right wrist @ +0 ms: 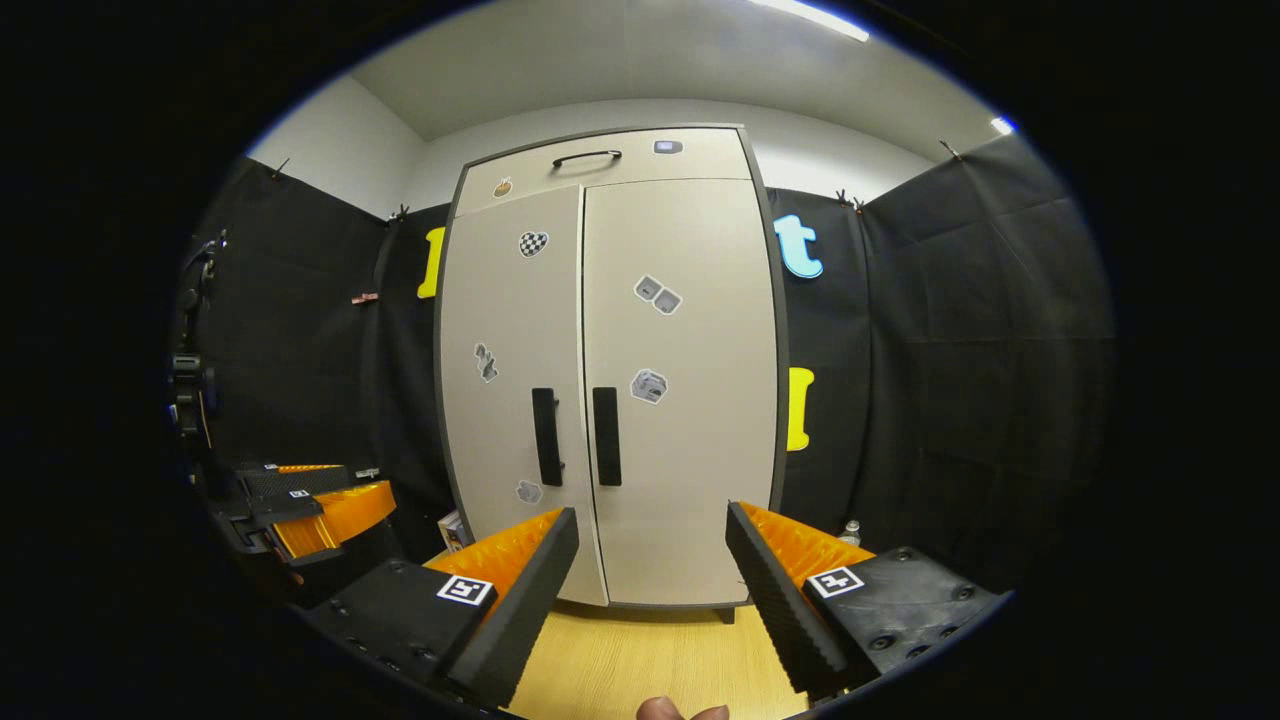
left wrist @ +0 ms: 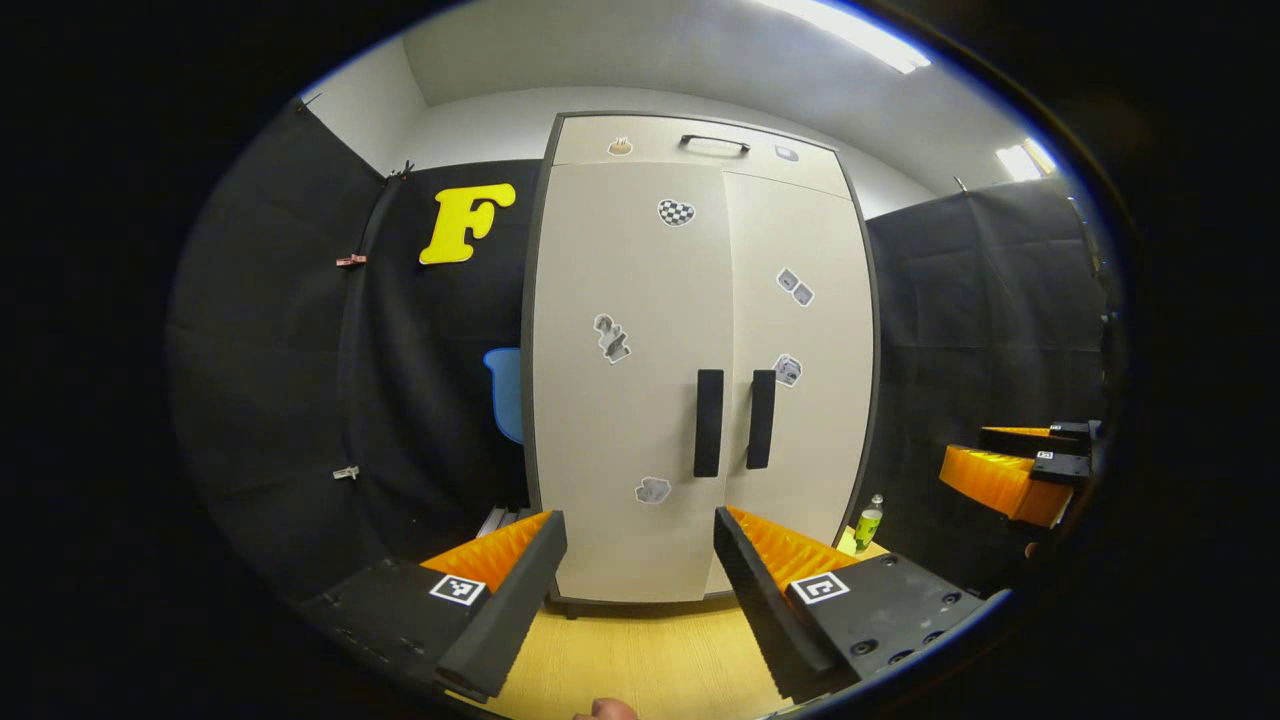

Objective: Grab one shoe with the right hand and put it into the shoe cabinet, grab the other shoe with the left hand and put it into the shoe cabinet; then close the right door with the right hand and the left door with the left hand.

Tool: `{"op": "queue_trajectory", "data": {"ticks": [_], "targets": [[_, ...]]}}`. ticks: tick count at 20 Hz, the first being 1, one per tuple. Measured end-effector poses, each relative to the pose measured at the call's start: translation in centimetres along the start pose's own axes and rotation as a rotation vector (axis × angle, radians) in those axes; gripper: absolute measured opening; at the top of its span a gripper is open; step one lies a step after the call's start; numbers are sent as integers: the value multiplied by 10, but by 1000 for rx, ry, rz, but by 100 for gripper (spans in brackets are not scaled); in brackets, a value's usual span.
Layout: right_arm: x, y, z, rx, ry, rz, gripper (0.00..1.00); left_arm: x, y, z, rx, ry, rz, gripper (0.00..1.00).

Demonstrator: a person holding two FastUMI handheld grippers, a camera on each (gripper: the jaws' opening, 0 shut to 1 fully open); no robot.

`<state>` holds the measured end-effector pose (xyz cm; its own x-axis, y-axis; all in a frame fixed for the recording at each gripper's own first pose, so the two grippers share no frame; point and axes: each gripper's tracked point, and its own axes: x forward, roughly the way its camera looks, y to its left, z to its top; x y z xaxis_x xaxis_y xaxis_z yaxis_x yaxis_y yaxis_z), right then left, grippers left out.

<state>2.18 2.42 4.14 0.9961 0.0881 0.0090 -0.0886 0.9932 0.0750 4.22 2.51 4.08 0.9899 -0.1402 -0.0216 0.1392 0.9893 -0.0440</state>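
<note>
Shoe cabinet [left wrist: 700,360] stands on the floor [left wrist: 640,650], before the booth wall [left wrist: 430,400].

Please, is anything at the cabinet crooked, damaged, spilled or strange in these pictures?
Nothing stands out. The cabinet stands upright with both doors shut and flush, and their two handles hang side by side at one height. The floor shows no spill. Both tools, left and right, are open and hold nothing.

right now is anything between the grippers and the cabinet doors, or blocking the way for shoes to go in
Nothing stands between either open gripper and the shoe cabinet. But both doors, left door and right door, are shut, so they block the inside.
</note>
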Motion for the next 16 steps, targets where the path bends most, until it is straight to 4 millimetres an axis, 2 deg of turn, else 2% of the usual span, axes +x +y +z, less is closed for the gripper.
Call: {"op": "queue_trajectory", "data": {"ticks": [5, 10, 16], "targets": [[9, -3, -9, -13, 14, 7, 98, 4, -7, -3, -8, -10, -19, 95], [15, -9, -15, 0, 28, 22, 98, 8, -4, -3, -10, -24, 20, 95], [20, -21, -24, 3, 45, 26, 98, 11, -11, -14, 9, -16, 29, 95]]}}
